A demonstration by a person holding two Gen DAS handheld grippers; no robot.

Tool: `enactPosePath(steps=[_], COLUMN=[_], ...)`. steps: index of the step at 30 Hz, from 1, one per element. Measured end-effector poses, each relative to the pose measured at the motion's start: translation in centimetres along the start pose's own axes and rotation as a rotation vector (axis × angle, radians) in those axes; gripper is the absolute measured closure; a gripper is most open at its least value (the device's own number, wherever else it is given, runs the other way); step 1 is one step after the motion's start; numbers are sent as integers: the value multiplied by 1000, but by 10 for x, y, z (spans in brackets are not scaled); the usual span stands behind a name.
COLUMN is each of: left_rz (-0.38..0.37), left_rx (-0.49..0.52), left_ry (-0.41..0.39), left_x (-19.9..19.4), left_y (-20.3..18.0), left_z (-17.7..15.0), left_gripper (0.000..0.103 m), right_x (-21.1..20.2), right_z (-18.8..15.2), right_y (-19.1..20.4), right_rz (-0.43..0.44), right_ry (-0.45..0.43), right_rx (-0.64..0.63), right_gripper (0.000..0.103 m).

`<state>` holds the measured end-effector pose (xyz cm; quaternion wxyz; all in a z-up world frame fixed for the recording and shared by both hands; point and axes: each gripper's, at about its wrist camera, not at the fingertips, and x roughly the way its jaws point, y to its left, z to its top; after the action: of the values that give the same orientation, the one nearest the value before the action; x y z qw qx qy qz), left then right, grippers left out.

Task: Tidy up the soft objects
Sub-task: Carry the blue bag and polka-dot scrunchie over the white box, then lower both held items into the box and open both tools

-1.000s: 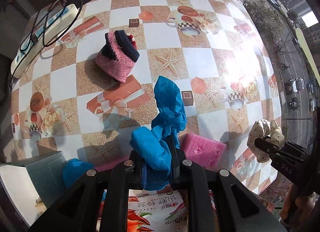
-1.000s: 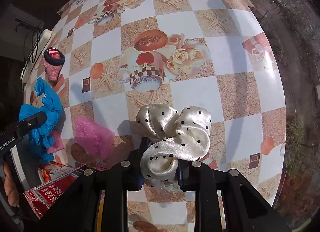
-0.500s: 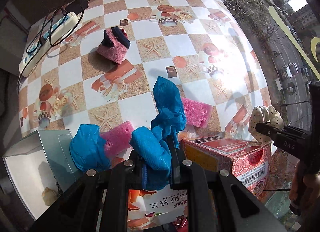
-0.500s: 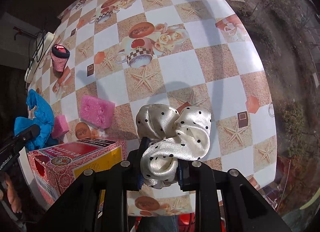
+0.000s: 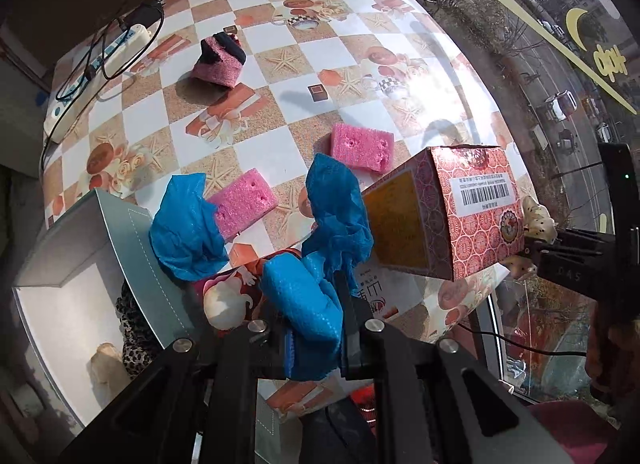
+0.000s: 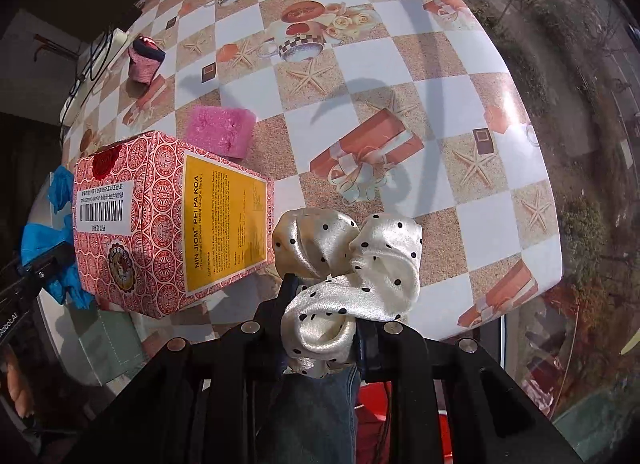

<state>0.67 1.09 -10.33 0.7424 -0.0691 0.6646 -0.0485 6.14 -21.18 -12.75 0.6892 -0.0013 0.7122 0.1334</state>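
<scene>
My left gripper is shut on a crumpled blue shoe cover, held above the table's near edge. My right gripper is shut on a cream polka-dot scrunchie; it also shows at the right of the left wrist view. A second blue cover lies against an open white box holding a leopard scrunchie. Two pink sponges lie mid-table. A pink sock roll sits farther back.
A red patterned carton lies on its side at the near edge, between the two grippers. A white power strip with black cables runs along the far left edge. A printed flat box lies under my left gripper.
Both grippers have pulled back and up from the table with their loads held. The red carton and the white box have come into view.
</scene>
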Motion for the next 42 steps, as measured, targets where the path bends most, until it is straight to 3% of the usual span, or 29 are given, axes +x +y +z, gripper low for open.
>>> enactPosePath(steps=[8,16,42], left_rz=[-7,3,65], left_rx=[-14,-36,-352], left_ry=[-40,-73,-142], left_x=[-19,-33,-55], left_y=[17,37,142], left_z=[-25,-45,-114], left_gripper=[86,86,86], right_x=[4,-1,-17], right_z=[-42,-56,-48], right_y=[31,76,213], right_rz=[11,17,20], right_ry=[30,16,-20], right_rx=[-39,-152,-512], right_gripper=[77,77,77])
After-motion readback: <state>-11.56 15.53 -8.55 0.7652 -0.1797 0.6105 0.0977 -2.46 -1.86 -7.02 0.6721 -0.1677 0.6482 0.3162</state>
